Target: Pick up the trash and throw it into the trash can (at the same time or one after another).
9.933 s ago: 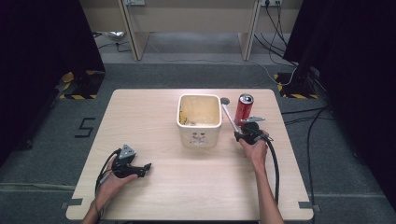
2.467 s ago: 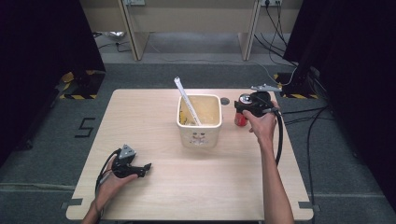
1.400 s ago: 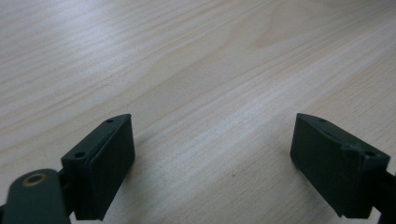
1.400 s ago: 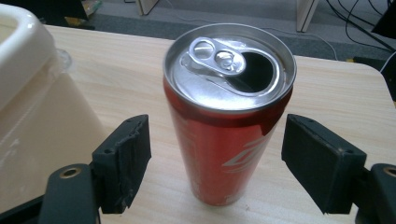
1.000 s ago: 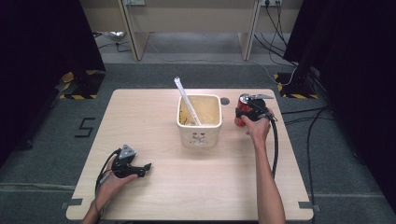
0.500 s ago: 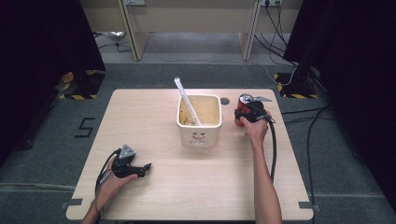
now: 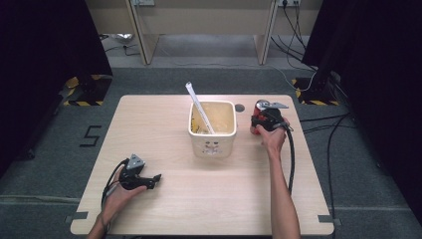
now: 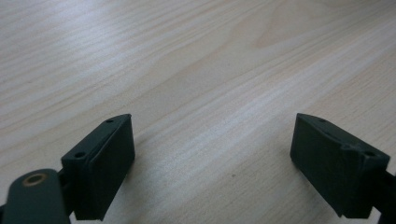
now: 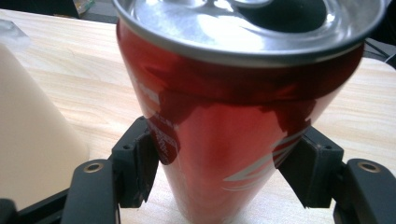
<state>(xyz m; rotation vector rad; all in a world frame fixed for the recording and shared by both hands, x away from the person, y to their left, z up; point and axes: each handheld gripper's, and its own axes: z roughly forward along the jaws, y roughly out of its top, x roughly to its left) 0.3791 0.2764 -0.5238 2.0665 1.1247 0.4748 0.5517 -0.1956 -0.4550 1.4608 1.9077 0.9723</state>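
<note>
While the person's right gripper [image 7: 262,121] reached in from the near side, the red aluminium drink can [image 9: 233,107] stood upright on the pale wooden table [image 7: 149,124], near the far right corner and just to the right of the square cream plastic tub [image 7: 212,130]. Its long axis ran straight up, so the jaws came at it level, one on each side of the lower body. In the right gripper view the can sat between the two black jaws, its opened silver top tipped toward the camera. The jaws had just been closing on it; the left pad appeared to meet the red wall and the right pad lay against or a hair off the other side, so I judged the grip as forming rather than firm. Whether both pads truly pressed I could not tell.

That hand was plainly the nearer one. The left gripper [image 7: 139,178] rested near the front left of the table, well apart from can and tub, its jaws spread wide over bare wood in the left gripper view, holding nothing.

A long white plastic spoon [image 7: 198,107] leaned in the tub, its handle sticking out over the far left rim, away from the can. With the tub's wall just beside the left jaw, the coming lift seemed to call for a straight rise, keeping the open can upright so nothing spilled.
</note>
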